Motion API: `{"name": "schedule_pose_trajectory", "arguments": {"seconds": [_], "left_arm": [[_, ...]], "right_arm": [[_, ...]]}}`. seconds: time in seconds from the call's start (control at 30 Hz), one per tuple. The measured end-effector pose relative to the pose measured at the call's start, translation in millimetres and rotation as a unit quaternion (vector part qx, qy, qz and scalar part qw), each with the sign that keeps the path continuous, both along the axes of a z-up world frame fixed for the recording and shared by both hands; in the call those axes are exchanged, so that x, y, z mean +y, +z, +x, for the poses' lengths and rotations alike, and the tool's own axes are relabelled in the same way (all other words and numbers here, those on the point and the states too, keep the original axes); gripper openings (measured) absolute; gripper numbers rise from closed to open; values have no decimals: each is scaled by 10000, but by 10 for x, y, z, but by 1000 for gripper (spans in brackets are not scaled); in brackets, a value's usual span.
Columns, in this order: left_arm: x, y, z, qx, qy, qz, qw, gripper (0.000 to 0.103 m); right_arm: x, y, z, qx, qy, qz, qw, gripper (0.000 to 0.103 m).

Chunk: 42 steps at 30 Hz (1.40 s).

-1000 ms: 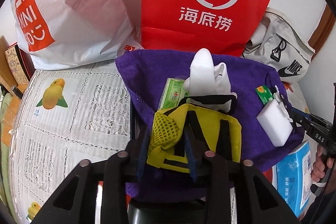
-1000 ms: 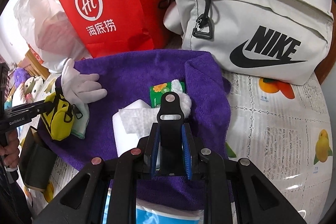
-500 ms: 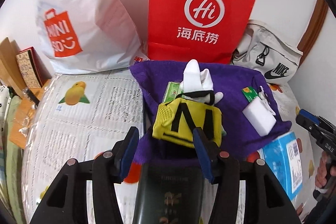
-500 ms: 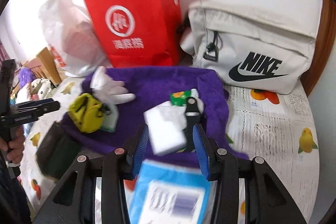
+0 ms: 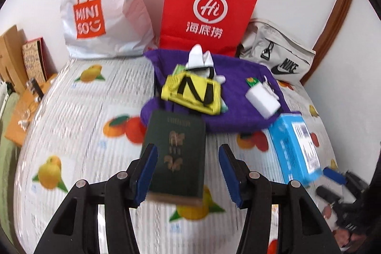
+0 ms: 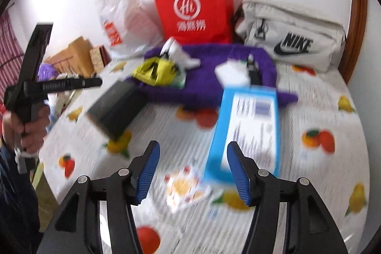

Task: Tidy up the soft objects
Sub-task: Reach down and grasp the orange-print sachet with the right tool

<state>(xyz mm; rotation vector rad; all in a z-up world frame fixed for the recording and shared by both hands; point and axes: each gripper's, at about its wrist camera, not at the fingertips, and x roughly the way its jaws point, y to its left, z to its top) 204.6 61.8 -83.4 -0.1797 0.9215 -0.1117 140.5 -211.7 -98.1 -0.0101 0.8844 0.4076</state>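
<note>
A purple towel (image 5: 240,116) lies on the fruit-print tablecloth and also shows in the right wrist view (image 6: 209,87). On it sit a yellow mesh pouch (image 5: 190,93), a white glove (image 5: 198,58), a white sponge block (image 5: 262,100) and a green tissue pack (image 5: 251,81). The pouch (image 6: 154,70) and sponge (image 6: 232,74) also show in the right wrist view. My left gripper (image 5: 188,169) is open and empty, pulled back over a dark green book (image 5: 177,154). My right gripper (image 6: 193,169) is open and empty beside a blue box (image 6: 247,127).
A red paper bag (image 5: 207,8), a white MINISO bag (image 5: 104,4) and a grey Nike bag (image 5: 278,56) stand along the wall. The blue box (image 5: 295,146) lies at the right. Cardboard and boxes (image 5: 16,58) sit at the left edge.
Both grippers let go and opened: the left released the yellow pouch, the right a black clip by the sponge. Both pulled back from the towel toward the front of the table.
</note>
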Motion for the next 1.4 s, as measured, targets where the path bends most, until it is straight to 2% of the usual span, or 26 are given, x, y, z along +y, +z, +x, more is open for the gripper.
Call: {"name": "schedule_pose_trajectory", "arguments": {"seconds": [0.13, 0.27, 0.43, 0.57, 0.6, 0.67, 0.83, 1.0, 1.07, 1.23, 1.27, 1.4], "left_arm": [[5, -120, -199, 107, -7, -3, 9999, 51], [47, -242, -334, 198, 41, 14, 9998, 51], [114, -392, -456, 315, 68, -93, 9994, 51], [116, -493, -491, 370, -51, -105, 9992, 51], [123, -515, -493, 395, -52, -121, 9991, 51], [142, -556, -496, 442, -77, -203, 9988, 51], [194, -598, -537, 461, -98, -251, 9986, 51], [252, -594, -602, 437, -79, -333, 9985, 51], [285, -592, -628, 422, -63, -360, 9984, 51], [343, -583, -694, 394, -8, -407, 9984, 51], [345, -577, -712, 385, -4, -405, 9984, 51], [346, -554, -756, 345, 2, -439, 9984, 51]], "right_arm": [[80, -302, -132, 325, 61, -92, 9994, 59], [146, -447, -157, 443, 7, 40, 9990, 61], [243, -652, -147, 411, -240, -396, 9981, 61], [307, -741, -94, 470, -408, -374, 9974, 62], [337, -745, -94, 412, -488, -408, 9971, 64], [389, -763, -79, 414, -630, -419, 9963, 78], [555, -809, -85, 216, -967, -707, 9926, 80], [614, -791, -112, 64, -866, -787, 9931, 57], [605, -779, -106, 43, -868, -807, 9929, 37], [532, -772, -104, 25, -856, -756, 9935, 22], [522, -770, -117, 24, -828, -747, 9938, 9], [489, -729, -218, 229, -665, -519, 9962, 6]]}}
